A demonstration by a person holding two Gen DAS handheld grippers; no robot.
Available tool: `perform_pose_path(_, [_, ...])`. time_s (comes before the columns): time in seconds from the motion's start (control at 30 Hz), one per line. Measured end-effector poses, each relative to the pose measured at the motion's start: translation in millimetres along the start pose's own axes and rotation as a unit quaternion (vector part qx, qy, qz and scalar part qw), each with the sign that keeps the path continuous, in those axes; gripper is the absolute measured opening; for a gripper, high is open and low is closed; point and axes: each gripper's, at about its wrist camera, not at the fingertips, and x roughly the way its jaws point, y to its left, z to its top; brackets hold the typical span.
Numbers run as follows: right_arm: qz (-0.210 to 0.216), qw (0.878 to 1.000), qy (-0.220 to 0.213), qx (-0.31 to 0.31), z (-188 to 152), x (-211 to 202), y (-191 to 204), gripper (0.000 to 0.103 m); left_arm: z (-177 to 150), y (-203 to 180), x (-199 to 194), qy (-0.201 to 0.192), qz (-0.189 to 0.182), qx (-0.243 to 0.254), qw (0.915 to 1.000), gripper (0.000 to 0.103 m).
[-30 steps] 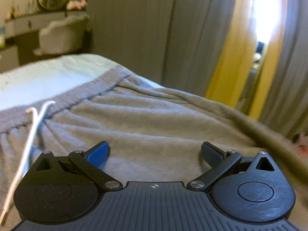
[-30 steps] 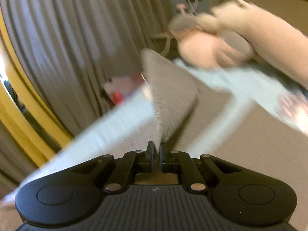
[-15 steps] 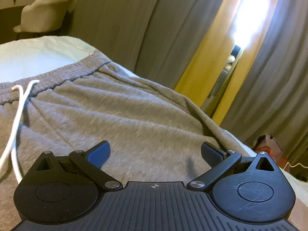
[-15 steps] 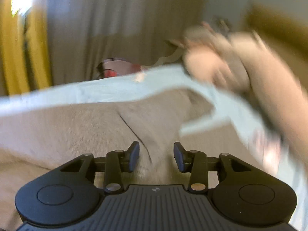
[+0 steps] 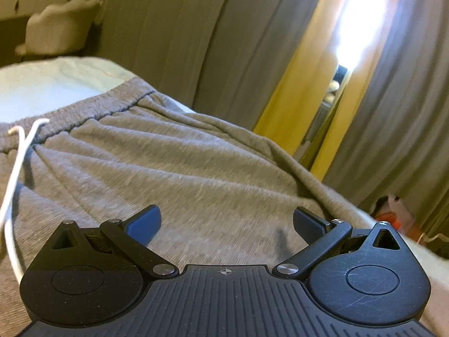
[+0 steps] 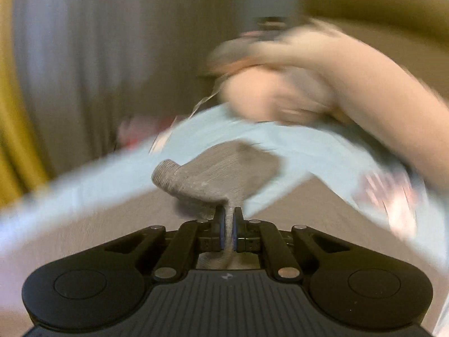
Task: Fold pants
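Note:
Grey sweatpants (image 5: 174, 174) lie spread on a light blue bed sheet (image 5: 42, 84). Their elastic waistband (image 5: 92, 109) runs across the far left, and a white drawstring (image 5: 16, 168) trails down the left side. My left gripper (image 5: 226, 223) is open and empty, low over the upper leg fabric. In the blurred right wrist view my right gripper (image 6: 229, 224) is shut on a ribbed cuff of the pants (image 6: 213, 174), which bunches up above the fingers. More grey fabric (image 6: 84, 230) lies below it.
Grey and yellow curtains (image 5: 280, 56) hang beyond the bed's far edge. A pale chair (image 5: 56, 31) stands at a desk at the far left. A large plush toy (image 6: 322, 84) lies on the sheet to the right in the right wrist view. Red items (image 5: 398, 213) sit on the floor.
My right gripper was shut on fabric, opened half a second ago, and is now shut again on the cuff. My left gripper stayed open and shifted slightly over the pants.

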Motion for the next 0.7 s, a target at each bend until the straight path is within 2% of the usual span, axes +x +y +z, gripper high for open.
perform_pose_path(0.03, [0.004, 0.999, 0.004, 0.049, -2, -3, -20, 0.005, 4, 2, 0, 0.004, -0.010, -0.014, 0.9999, 0.103])
perform_pose_path(0.1, [0.024, 0.994, 0.033, 0.097, -13, 2, -44, 0.005, 14, 5, 1, 0.008, -0.034, -0.033, 0.9988, 0.103])
perform_pose_path(0.17, [0.033, 0.993, 0.057, 0.100, -27, 8, -52, 0.006, 26, 7, 3, 0.017, -0.057, -0.034, 0.9977, 0.103])
perform_pose_path(0.3, [0.054, 0.989, 0.051, 0.127, -35, 8, -58, 0.014, 53, 9, 11, 0.045, -0.098, -0.055, 0.9926, 0.103])
perform_pose_path(0.33, [0.061, 0.987, 0.053, 0.137, -34, 10, -58, 0.019, 61, 6, 19, 0.064, -0.112, -0.056, 0.9900, 0.102])
perform_pose_path(0.4, [0.074, 0.984, 0.059, 0.154, -30, 17, -60, 0.023, 77, 0, 41, 0.107, -0.145, -0.071, 0.9812, 0.094])
perform_pose_path(0.43, [0.078, 0.983, 0.057, 0.159, -31, 16, -60, 0.030, 83, -5, 52, 0.128, -0.151, -0.080, 0.9769, 0.085])
perform_pose_path(0.53, [0.091, 0.979, 0.060, 0.174, -30, 18, -59, 0.037, 99, -15, 89, 0.181, -0.152, -0.112, 0.9651, 0.078])
perform_pose_path(0.57, [0.092, 0.978, 0.062, 0.179, -29, 20, -60, 0.037, 101, -20, 99, 0.192, -0.146, -0.115, 0.9636, 0.072])
perform_pose_path(0.6, [0.094, 0.977, 0.063, 0.182, -29, 23, -61, 0.037, 104, -24, 108, 0.201, -0.145, -0.113, 0.9621, 0.070])
perform_pose_path(0.67, [0.105, 0.975, 0.059, 0.186, -28, 22, -63, 0.021, 107, -32, 122, 0.216, -0.137, -0.104, 0.9610, 0.058])
perform_pose_path(0.7, [0.111, 0.973, 0.061, 0.190, -28, 20, -64, 0.011, 107, -35, 127, 0.219, -0.131, -0.095, 0.9622, 0.058])
